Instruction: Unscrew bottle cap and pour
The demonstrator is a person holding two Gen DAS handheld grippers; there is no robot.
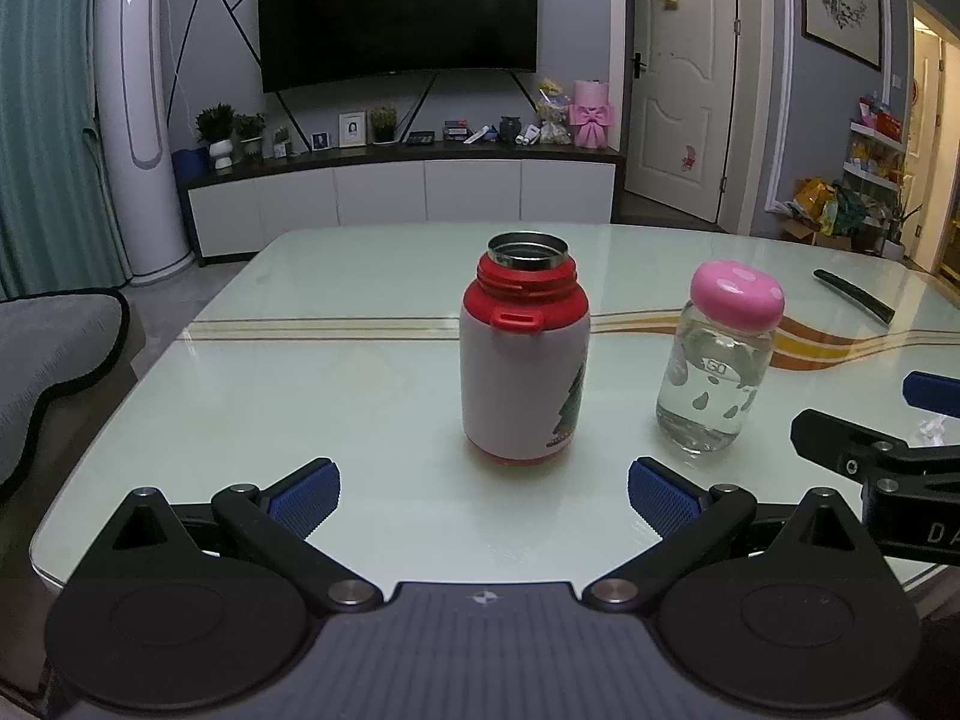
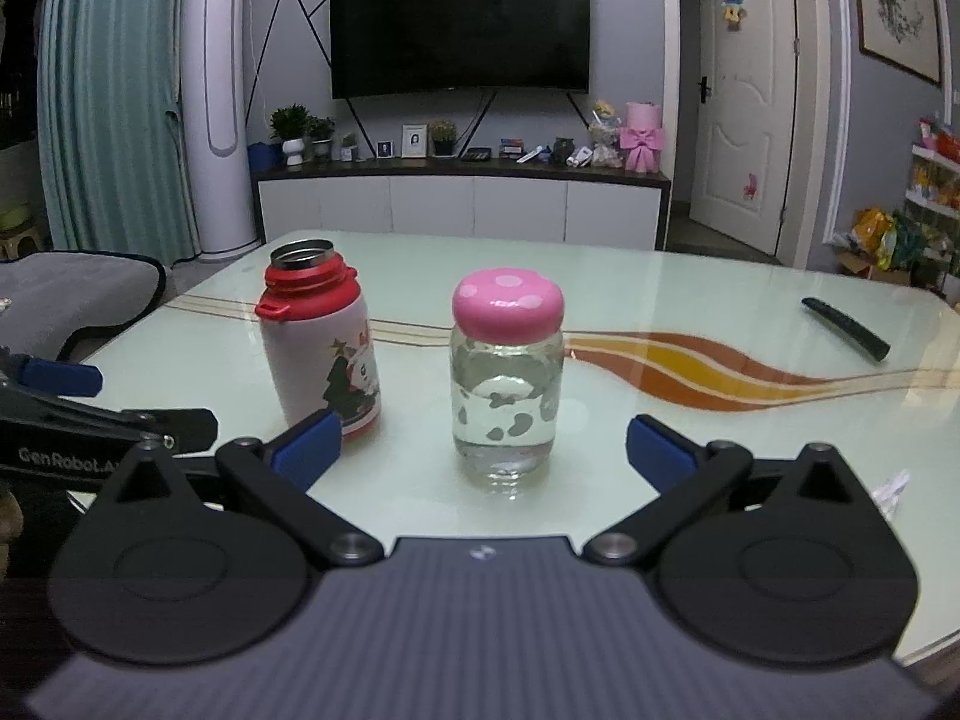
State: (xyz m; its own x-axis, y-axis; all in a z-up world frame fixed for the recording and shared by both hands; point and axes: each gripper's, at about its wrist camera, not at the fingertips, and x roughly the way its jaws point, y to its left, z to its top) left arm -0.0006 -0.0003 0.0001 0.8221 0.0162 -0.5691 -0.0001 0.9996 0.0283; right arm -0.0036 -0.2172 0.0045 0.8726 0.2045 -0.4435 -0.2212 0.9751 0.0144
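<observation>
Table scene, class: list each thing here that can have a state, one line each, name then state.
Red and white flask: upright, lid off, mouth open.
Glass bottle: upright, holds clear liquid.
Pink cap: on the glass bottle.
Left gripper: open, holding nothing, short of the flask.
Right gripper: open, holding nothing, short of the bottle.
Television: screen dark.
White door: closed.

Room lighting is reading dim and bluish in both views. The glossy worktop is reflecting soft overhead glare. A doorway far right is glowing warm. Fisheye is bending edges, corners are vignetting dark; shadows staying faint.
</observation>
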